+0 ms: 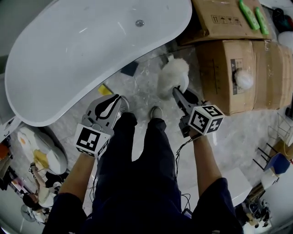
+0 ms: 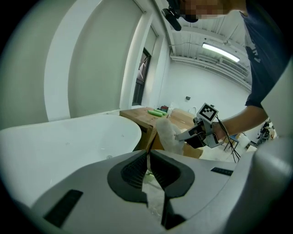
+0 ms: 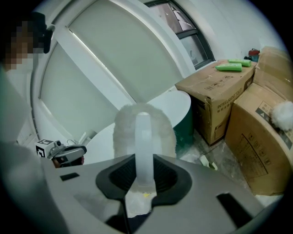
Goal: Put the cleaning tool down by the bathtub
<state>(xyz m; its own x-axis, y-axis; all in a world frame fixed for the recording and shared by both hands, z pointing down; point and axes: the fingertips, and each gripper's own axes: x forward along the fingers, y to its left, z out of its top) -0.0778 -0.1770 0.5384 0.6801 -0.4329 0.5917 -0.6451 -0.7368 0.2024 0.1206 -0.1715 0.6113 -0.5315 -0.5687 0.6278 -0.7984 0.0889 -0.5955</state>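
Observation:
The cleaning tool (image 1: 174, 74) is a white fluffy mitt-like duster with a translucent handle (image 3: 143, 141). My right gripper (image 1: 176, 93) is shut on that handle and holds the tool upright over the marble floor, just right of the white bathtub (image 1: 82, 55). In the right gripper view the fluffy head (image 3: 123, 130) rises behind the pads (image 3: 120, 173). My left gripper (image 1: 121, 98) hovers near the tub's rim, jaws closed together with nothing between them (image 2: 149, 157). From the left gripper view the tool (image 2: 167, 132) and right gripper (image 2: 185, 135) show beyond the tub (image 2: 68, 141).
Two cardboard boxes (image 1: 247, 73) stand right of the tub, with green bottles (image 1: 249, 13) on the far one and a white fluffy ball (image 1: 243, 80) on the near one. The person's shoes (image 1: 156, 112) are on the floor. A yellow scrap (image 1: 104, 89) lies by the tub.

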